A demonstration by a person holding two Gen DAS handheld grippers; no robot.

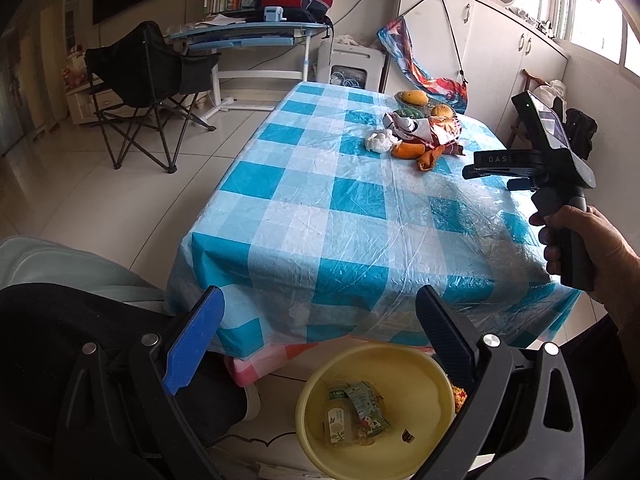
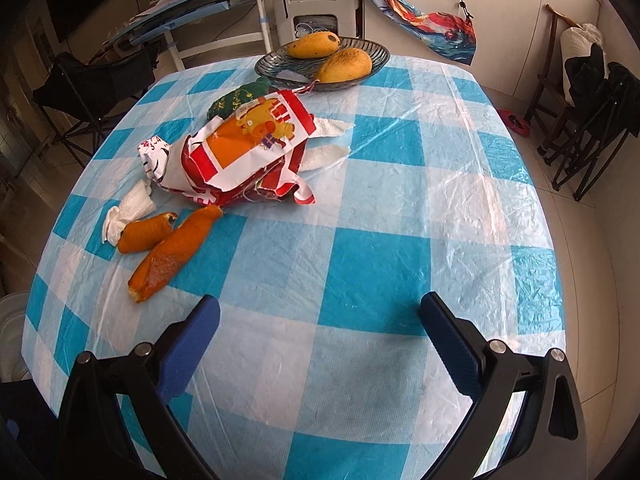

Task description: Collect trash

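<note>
Trash lies on the blue checked table (image 2: 380, 264): a torn red and white wrapper (image 2: 248, 148), a green wrapper (image 2: 236, 98), a crumpled white tissue (image 2: 128, 208) and two orange peels (image 2: 172, 252). The pile also shows in the left wrist view (image 1: 420, 132). My right gripper (image 2: 320, 320) is open and empty over the table, short of the peels. My left gripper (image 1: 320, 316) is open and empty off the table's near edge, above a yellow basin (image 1: 424, 376) on the floor that holds a drink carton (image 1: 366, 404) and a small bottle (image 1: 338, 420).
A glass dish (image 2: 360, 50) with two mangoes (image 2: 348, 66) stands behind the trash. Folding chairs stand at the left (image 1: 140, 92) and at the right (image 2: 592, 120). A black office chair (image 1: 60, 360) is by my left gripper. A desk (image 1: 248, 32) and white cabinets (image 1: 500, 40) line the back.
</note>
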